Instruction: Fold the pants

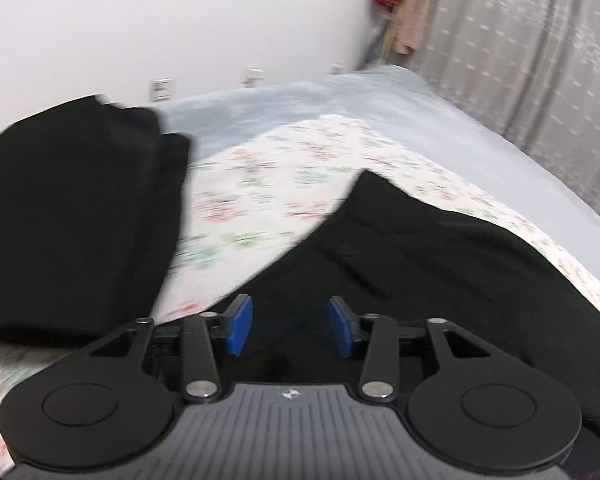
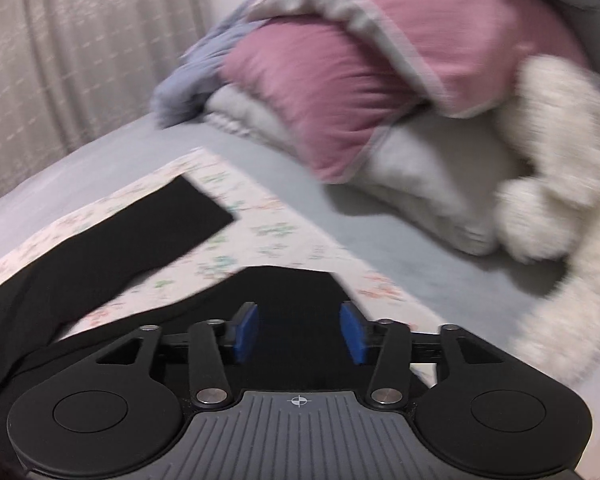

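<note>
Black pants (image 1: 420, 256) lie spread on a floral sheet (image 1: 260, 200) on the bed. My left gripper (image 1: 291, 326) hovers over their near edge, its blue pads (image 1: 242, 326) apart and clear of the cloth. In the right wrist view one black leg (image 2: 140, 240) stretches away to the upper left. Another black end (image 2: 296, 284) lies flat just ahead of my right gripper (image 2: 299, 332). That gripper is open too, with dark fabric showing below the gap between its pads. Both views are blurred.
A second heap of black clothing (image 1: 72, 216) sits at the left on the sheet. Pink pillows (image 2: 340, 92) and a white plush toy (image 2: 560, 160) crowd the bed's far right. A grey curtain (image 1: 520, 60) hangs beyond the blue-grey bedcover (image 1: 380, 96).
</note>
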Demonstrator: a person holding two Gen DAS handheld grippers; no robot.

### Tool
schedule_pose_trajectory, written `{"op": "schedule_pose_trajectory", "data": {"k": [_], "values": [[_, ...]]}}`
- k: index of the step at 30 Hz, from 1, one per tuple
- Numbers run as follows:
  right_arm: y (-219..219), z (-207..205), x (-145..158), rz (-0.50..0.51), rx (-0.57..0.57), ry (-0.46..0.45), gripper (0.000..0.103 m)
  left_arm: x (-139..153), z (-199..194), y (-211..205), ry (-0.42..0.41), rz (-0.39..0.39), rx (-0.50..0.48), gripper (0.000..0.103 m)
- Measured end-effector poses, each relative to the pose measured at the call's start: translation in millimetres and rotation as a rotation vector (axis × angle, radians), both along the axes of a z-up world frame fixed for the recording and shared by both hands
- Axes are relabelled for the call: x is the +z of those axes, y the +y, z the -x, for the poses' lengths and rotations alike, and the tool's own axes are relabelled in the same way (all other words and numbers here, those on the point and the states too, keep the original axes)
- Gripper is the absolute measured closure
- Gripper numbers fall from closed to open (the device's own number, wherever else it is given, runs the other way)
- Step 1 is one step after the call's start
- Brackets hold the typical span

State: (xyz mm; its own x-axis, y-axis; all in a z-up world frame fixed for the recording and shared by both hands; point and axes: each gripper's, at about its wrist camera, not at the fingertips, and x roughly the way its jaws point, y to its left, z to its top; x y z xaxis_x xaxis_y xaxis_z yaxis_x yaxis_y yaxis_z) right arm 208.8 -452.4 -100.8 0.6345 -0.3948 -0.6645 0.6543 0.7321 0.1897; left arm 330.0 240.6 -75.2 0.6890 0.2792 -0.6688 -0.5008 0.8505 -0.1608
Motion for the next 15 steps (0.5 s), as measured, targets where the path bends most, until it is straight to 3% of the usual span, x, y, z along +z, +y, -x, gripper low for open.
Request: {"op": "schedule_pose_trajectory", "data": {"k": [4,6,11,15], "values": [[-3.4,-42.3,-5.2,0.005,0.105,0.036,0.045,-5.6,-36.2,-2.6,0.014,-0.007,-0.064,0.048],[-10.7,-61.1,-8.7,-0.040,0.140,0.040,0.045,-9.3,-53.5,1.0,0.027,0.010,-0.085,0.044],[-28.6,-113.1,-6.2,-0.105,0.179,0.020,0.045,-9.1,-97.5,8.1,0.029,0.068,-0.133,0.037],[-51.7,-169.7,-6.2,-0.137,0.209,0.011,0.045,-12.8,-135.5,10.9,0.075,0.055,-0.169,0.034]]}}
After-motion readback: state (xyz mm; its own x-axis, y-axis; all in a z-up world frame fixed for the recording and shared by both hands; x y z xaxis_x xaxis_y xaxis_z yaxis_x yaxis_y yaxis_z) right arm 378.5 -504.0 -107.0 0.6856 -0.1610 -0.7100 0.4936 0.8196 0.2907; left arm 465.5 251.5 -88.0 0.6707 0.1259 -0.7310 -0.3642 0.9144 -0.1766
